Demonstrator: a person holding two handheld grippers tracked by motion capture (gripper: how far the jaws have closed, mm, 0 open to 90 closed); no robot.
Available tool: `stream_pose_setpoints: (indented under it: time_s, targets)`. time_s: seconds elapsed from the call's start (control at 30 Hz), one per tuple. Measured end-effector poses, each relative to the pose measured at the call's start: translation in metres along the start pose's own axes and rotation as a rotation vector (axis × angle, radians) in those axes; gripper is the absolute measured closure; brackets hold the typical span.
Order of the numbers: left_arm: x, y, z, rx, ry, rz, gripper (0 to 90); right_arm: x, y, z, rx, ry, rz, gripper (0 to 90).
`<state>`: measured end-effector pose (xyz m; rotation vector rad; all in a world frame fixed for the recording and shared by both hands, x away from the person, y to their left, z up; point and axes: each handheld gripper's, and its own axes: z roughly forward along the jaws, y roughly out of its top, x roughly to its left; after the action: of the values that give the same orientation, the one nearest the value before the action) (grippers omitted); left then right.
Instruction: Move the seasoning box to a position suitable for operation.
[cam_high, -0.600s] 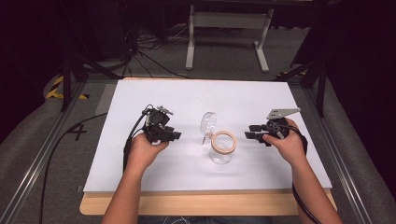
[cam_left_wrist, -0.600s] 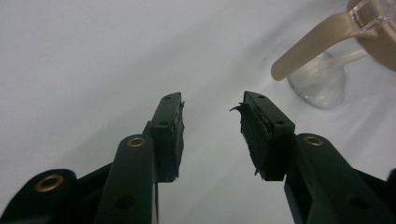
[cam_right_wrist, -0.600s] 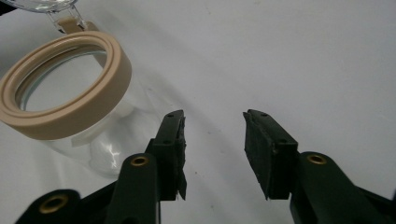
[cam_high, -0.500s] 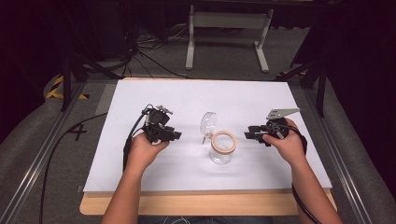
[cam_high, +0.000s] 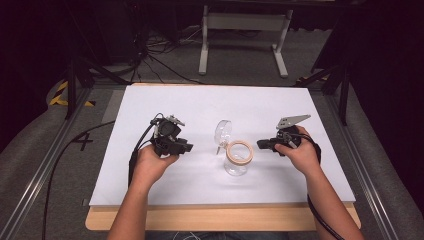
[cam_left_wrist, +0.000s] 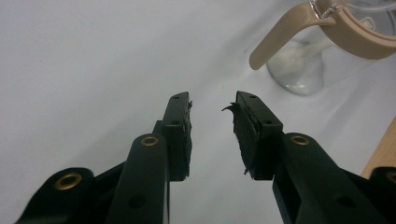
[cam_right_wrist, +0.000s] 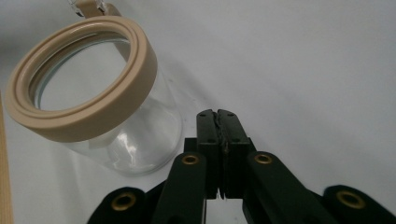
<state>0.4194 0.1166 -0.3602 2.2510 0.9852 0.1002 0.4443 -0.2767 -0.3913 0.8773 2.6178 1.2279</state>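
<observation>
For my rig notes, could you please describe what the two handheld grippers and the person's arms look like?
Both grippers are black, each with two flat black jaws pinned by brass-ringed rivets. The left gripper has worn, frayed pads and trails a black cable. The right gripper carries a grey three-cornered plate on top and also trails a black cable. The forearms are bare, with no sleeves or gloves.

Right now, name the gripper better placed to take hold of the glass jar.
Probably right. The right gripper sits close beside the glass jar, pointed at it, though its jaws are shut and must open. The left gripper is open but farther off.
</observation>
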Motion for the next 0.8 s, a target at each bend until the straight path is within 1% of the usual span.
stream_pose_setpoints:
  time_s: [0.03, 0.07, 0.1, 0.13, 0.17, 0.27, 0.3, 0.33, 0.43, 0.5, 0.67, 0.8]
  targets:
    - [0.000, -0.001, -0.001, 0.002, -0.005, -0.007, 65.8, -0.001, 0.000, 0.003, 0.003, 0.006, -0.003, 89.6]
    - [0.000, -0.001, -0.001, 0.001, -0.002, -0.004, 65.2, -0.001, 0.001, 0.006, 0.007, 0.013, -0.004, 89.7]
    - [-0.001, -0.002, -0.002, -0.001, 0.001, -0.014, 64.9, -0.002, 0.001, 0.008, 0.009, 0.019, -0.004, 89.7]
    - [-0.001, -0.004, -0.002, -0.005, 0.001, -0.013, 64.5, -0.002, 0.001, 0.011, 0.010, 0.025, -0.001, 89.7]
    - [-0.001, -0.004, -0.003, 0.001, 0.003, -0.014, 64.4, -0.003, 0.002, 0.013, 0.014, 0.028, -0.003, 89.7]
    - [-0.002, -0.007, -0.005, 0.001, 0.006, -0.008, 63.1, -0.004, 0.002, 0.022, 0.036, 0.043, -0.009, 89.7]
    - [-0.003, -0.008, -0.006, -0.002, 0.002, -0.017, 62.6, -0.004, 0.003, 0.026, 0.044, 0.049, -0.011, 89.7]
    - [-0.002, -0.009, -0.007, 0.001, 0.003, -0.010, 62.2, -0.005, 0.003, 0.029, 0.050, 0.054, -0.013, 89.7]
    - [-0.002, -0.010, -0.009, -0.014, 0.007, -0.021, 61.5, -0.005, 0.001, 0.038, 0.070, 0.065, -0.018, 89.4]
    - [-0.002, -0.010, -0.009, -0.014, 0.002, -0.022, 61.4, -0.006, 0.000, 0.041, 0.079, 0.062, -0.015, 89.4]
    - [-0.002, -0.010, -0.009, -0.005, 0.002, -0.014, 61.1, -0.003, 0.001, 0.043, 0.083, 0.070, -0.018, 89.6]
    - [-0.002, -0.010, -0.009, 0.002, -0.002, -0.009, 60.7, 0.000, 0.002, 0.045, 0.079, 0.087, -0.028, 89.3]
